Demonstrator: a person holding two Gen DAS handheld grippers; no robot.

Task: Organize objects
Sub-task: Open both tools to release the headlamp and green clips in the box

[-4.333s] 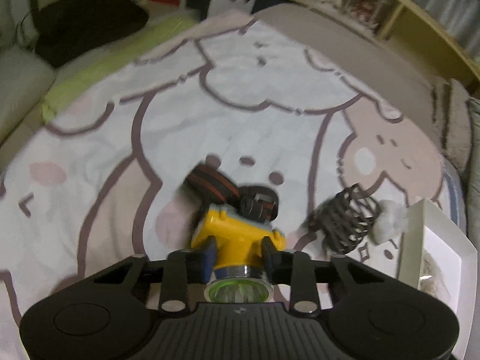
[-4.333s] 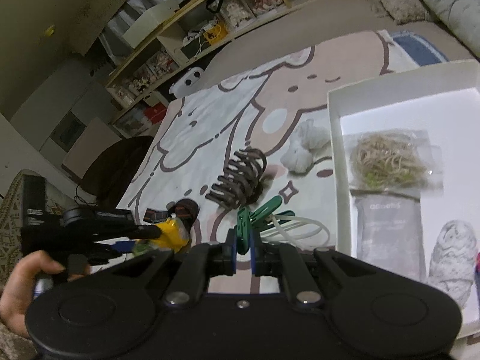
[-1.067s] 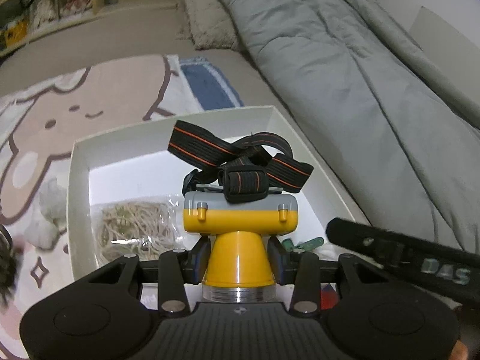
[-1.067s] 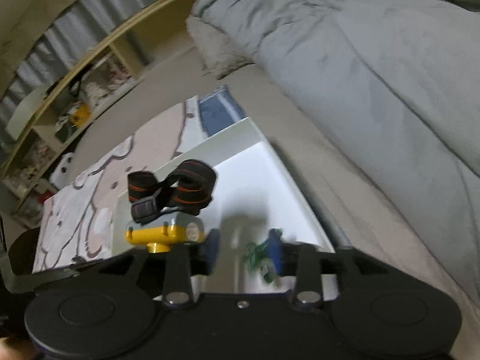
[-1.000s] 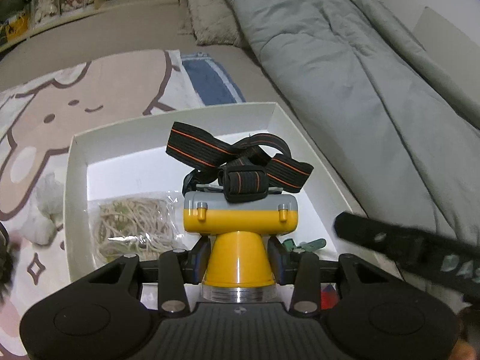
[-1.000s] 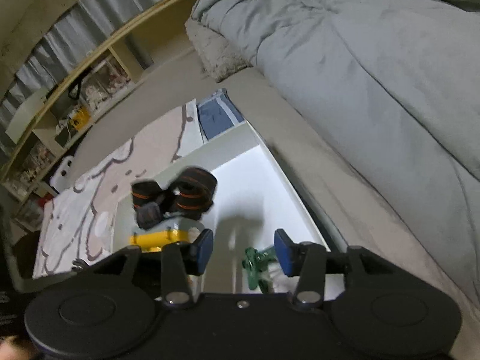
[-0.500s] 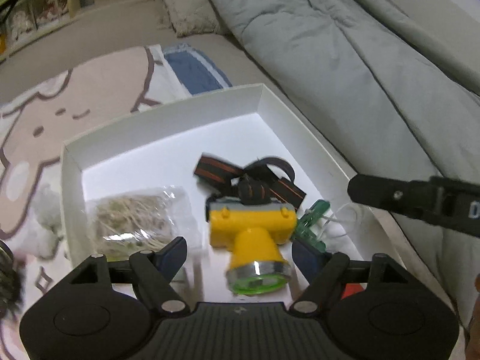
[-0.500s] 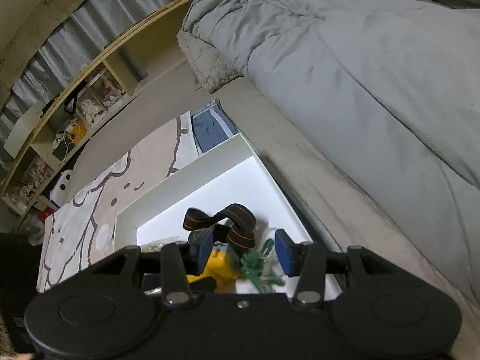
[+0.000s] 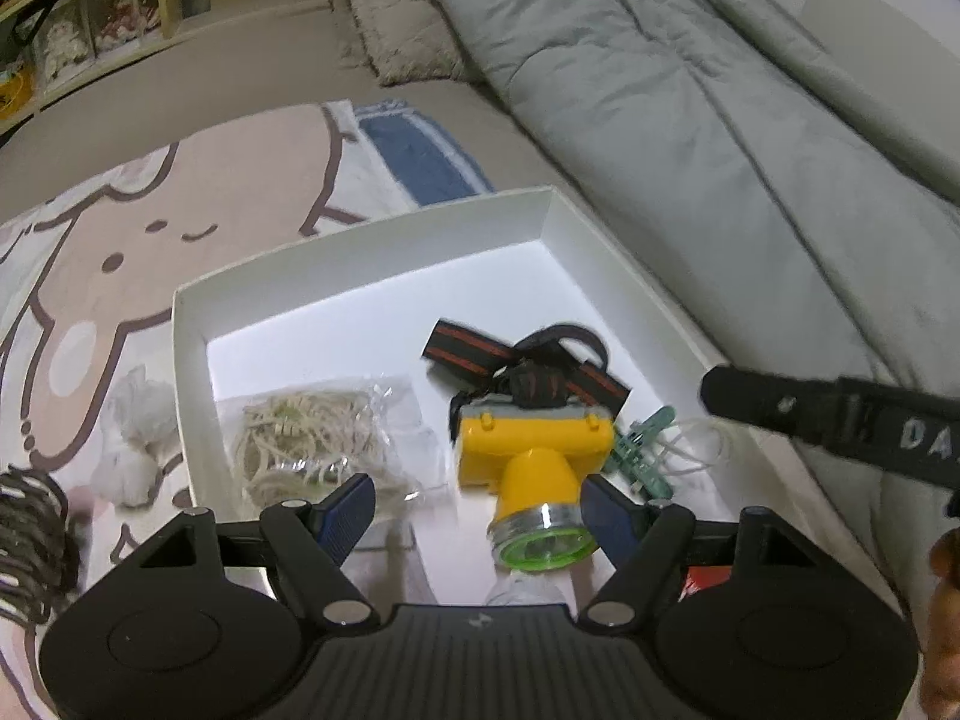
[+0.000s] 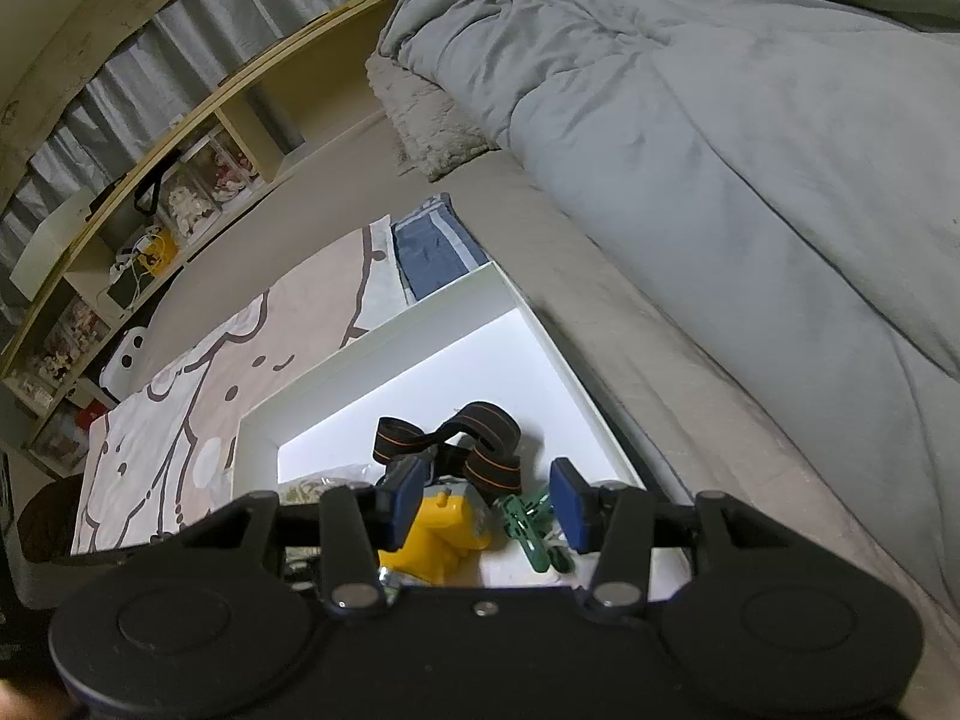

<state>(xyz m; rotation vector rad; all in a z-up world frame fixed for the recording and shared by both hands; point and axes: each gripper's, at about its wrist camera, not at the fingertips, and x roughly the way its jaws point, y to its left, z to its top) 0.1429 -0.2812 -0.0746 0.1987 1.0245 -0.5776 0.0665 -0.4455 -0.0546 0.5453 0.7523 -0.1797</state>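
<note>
A yellow headlamp (image 9: 531, 468) with a black and orange strap lies in the white box (image 9: 360, 246); it also shows in the right wrist view (image 10: 444, 531). A green clip (image 9: 639, 450) with white cord lies beside it on the right, and shows in the right wrist view (image 10: 528, 528). My left gripper (image 9: 477, 516) is open and empty, just above the headlamp. My right gripper (image 10: 486, 507) is open and empty above the box (image 10: 372, 360). A bag of rubber bands (image 9: 312, 438) lies at the box's left.
A dark spiral hair clip (image 9: 30, 522) and white wads (image 9: 135, 444) lie on the cartoon rug (image 9: 120, 228) left of the box. A grey duvet (image 9: 750, 120) fills the right. Shelves (image 10: 150, 180) stand at the back. The right gripper's body (image 9: 840, 426) crosses the left view.
My left gripper has opened and let the headlamp down into the box, then drawn back. My right gripper has let go of the green clip in the box and lifted away.
</note>
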